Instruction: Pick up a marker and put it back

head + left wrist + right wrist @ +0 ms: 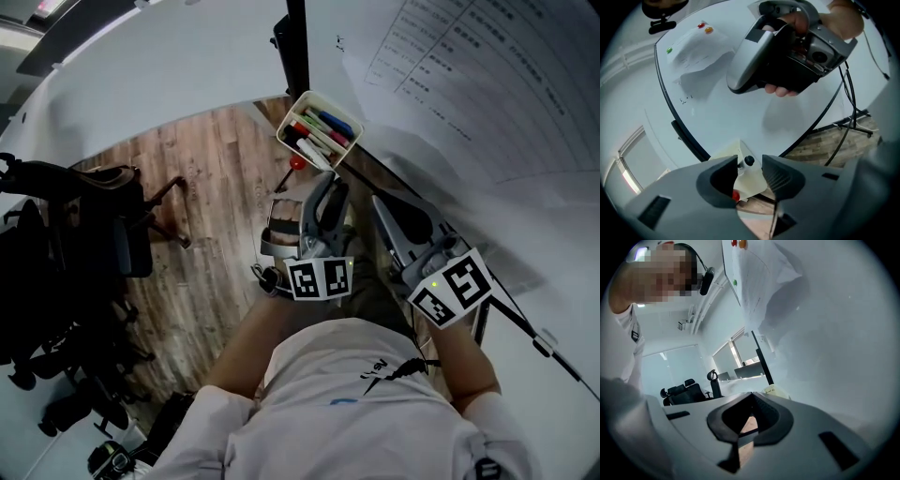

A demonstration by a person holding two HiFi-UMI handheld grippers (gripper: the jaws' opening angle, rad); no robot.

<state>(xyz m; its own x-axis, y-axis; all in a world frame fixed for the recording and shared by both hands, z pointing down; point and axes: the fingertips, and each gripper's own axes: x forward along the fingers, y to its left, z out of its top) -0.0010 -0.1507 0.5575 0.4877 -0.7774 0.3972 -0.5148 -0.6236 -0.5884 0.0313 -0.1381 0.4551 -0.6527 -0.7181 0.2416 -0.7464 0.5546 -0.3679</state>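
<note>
Markers all lie in the white tray, the left gripper is wide open and empty just in front of it, and the right gripper is closed on nothing, so no marker is being held right now.

Floor: brown wood planks, visible grain, low sheen. Whiteboard: smooth, glossy white. Sheet on it: creased paper. Tray: smooth cream plastic. Left gripper: matt grey plastic; pads black, ribbed. Shirt: white cloth.
</note>
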